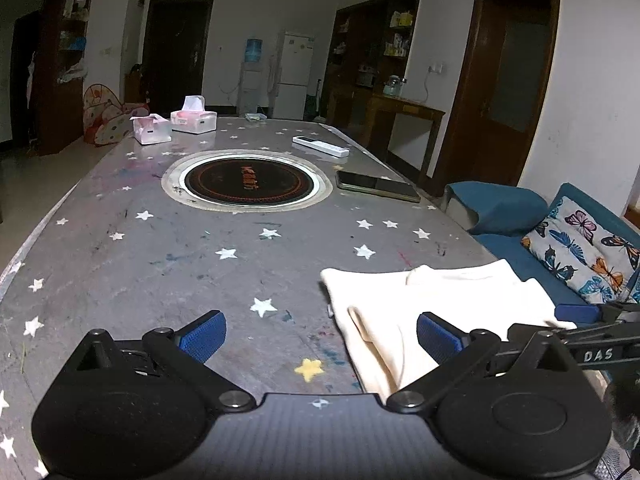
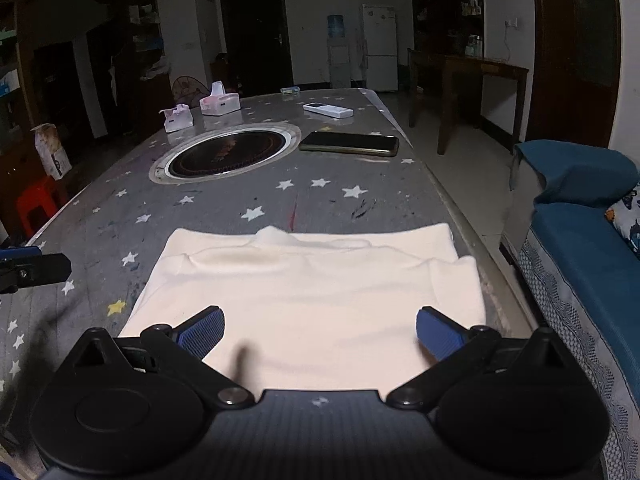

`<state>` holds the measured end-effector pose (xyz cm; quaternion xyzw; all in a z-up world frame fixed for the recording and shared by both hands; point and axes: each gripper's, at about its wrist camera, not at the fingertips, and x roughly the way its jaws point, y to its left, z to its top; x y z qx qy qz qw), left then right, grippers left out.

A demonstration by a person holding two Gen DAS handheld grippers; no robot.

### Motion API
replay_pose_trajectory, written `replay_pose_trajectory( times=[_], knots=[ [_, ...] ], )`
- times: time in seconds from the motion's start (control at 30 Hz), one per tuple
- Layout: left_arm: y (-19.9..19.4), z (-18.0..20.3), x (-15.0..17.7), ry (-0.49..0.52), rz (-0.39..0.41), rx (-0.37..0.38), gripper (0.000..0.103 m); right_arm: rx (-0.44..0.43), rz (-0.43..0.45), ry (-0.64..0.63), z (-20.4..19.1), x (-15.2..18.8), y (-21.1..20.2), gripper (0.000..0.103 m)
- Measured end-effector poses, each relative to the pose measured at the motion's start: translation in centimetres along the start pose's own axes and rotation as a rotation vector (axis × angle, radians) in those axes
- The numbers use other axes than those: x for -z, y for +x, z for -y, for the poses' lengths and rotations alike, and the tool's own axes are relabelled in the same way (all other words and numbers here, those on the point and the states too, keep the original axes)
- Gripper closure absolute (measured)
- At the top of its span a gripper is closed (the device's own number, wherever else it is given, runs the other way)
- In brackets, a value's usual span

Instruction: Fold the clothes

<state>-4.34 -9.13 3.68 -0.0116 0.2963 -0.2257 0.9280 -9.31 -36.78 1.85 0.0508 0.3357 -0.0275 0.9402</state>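
Note:
A cream garment [image 2: 312, 300] lies folded into a flat rectangle on the grey star-patterned table [image 2: 192, 216], near its right edge. In the left wrist view the garment [image 1: 432, 304] sits to the right, under the right finger. My left gripper [image 1: 320, 334] is open and empty, over bare table just left of the garment. My right gripper [image 2: 320, 330] is open and empty, hovering over the near part of the garment. The right gripper's arm also shows at the right edge of the left wrist view [image 1: 592, 332].
A round black hotplate [image 2: 228, 152] is set into the table's middle. A dark phone [image 2: 348, 144], a white remote [image 2: 328, 110] and two tissue boxes [image 2: 220, 104] lie beyond. A blue sofa [image 2: 580, 240] with a butterfly cushion [image 1: 584, 248] stands right of the table.

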Motion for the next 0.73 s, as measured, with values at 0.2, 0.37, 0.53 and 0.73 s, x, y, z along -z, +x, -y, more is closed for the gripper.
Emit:
replay_pose_trajectory(
  times=[0.2, 0.37, 0.53, 0.73],
  knots=[
    [-0.9, 0.4, 0.3, -0.001, 0.008, -0.005, 0.000, 0.002, 0.024, 0.008, -0.7, 0.6, -0.9, 0.000],
    [-1.7, 0.8, 0.8, -0.001, 0.016, -0.001, 0.000, 0.008, 0.050, 0.004, -1.1, 0.7, -2.1, 0.000],
    [-2.5, 0.9, 1.3, -0.016, 0.027, 0.012, 0.000, 0.012, 0.066, -0.005, -1.6, 1.0, -2.9, 0.000],
    [-3.0, 0.9, 1.4, -0.002, 0.034, -0.010, 0.000, 0.013, 0.075, -0.019, -2.1, 1.3, -3.5, 0.000]
  ],
)
